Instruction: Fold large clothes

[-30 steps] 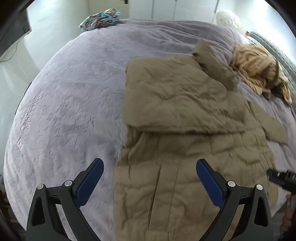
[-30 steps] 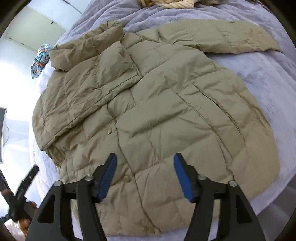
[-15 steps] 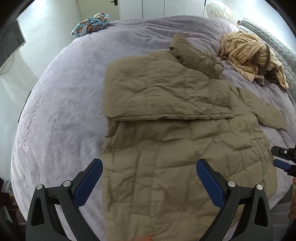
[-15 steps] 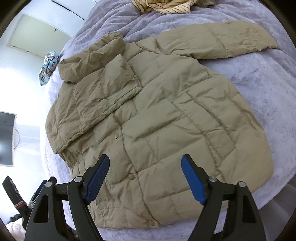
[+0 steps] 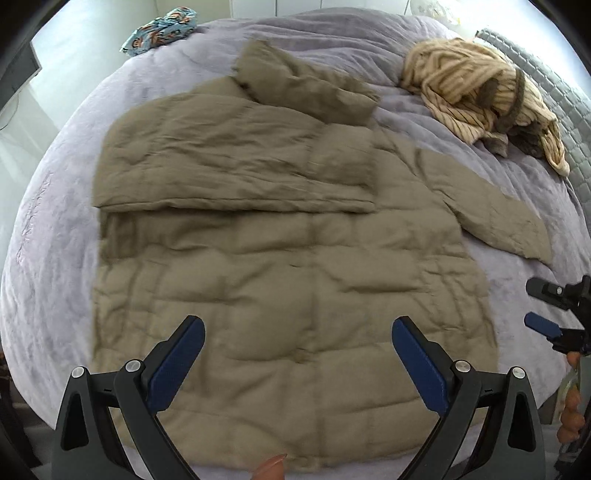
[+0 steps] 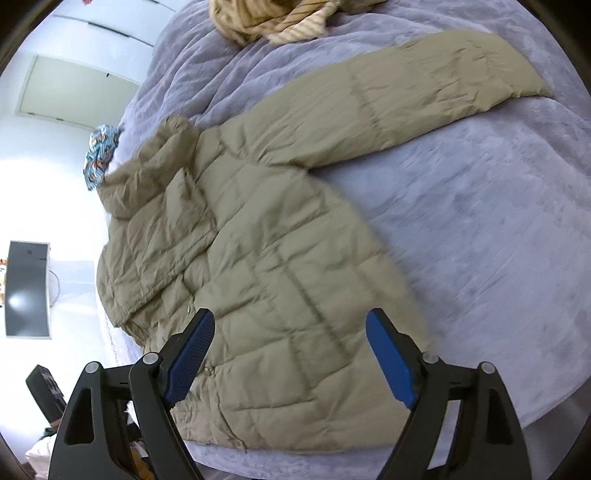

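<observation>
Two wrist views, and I'm going biggest first: the wide bed under a lavender plush cover fills nearly the whole left wrist frame, curving off at every edge. Spread across the middle of it lies the olive-tan quilted puffer jacket, front side up. One sleeve is folded flat across the chest, making a straight horizontal fold through the centre of the left wrist frame; the other sleeve stretches out bare on the cover, toward the upper right of the right wrist frame. The collar or hood bunches at the upper centre. The hem sits low in the frame, close to my fingers.

Upper right of the left wrist frame, a crumpled cream-and-brown striped garment rests apart from the jacket. Upper left, a small bundle of blue patterned cloth sits at the bed's far edge. A dark flat screen hangs on the wall at the left of the right wrist frame.

My left gripper has its blue pads spread wide above the lower jacket, with nothing between them. My right gripper is widening right now, also gripping nothing, above the jacket's lower side panel. From the left wrist frame I catch it at the right edge.
</observation>
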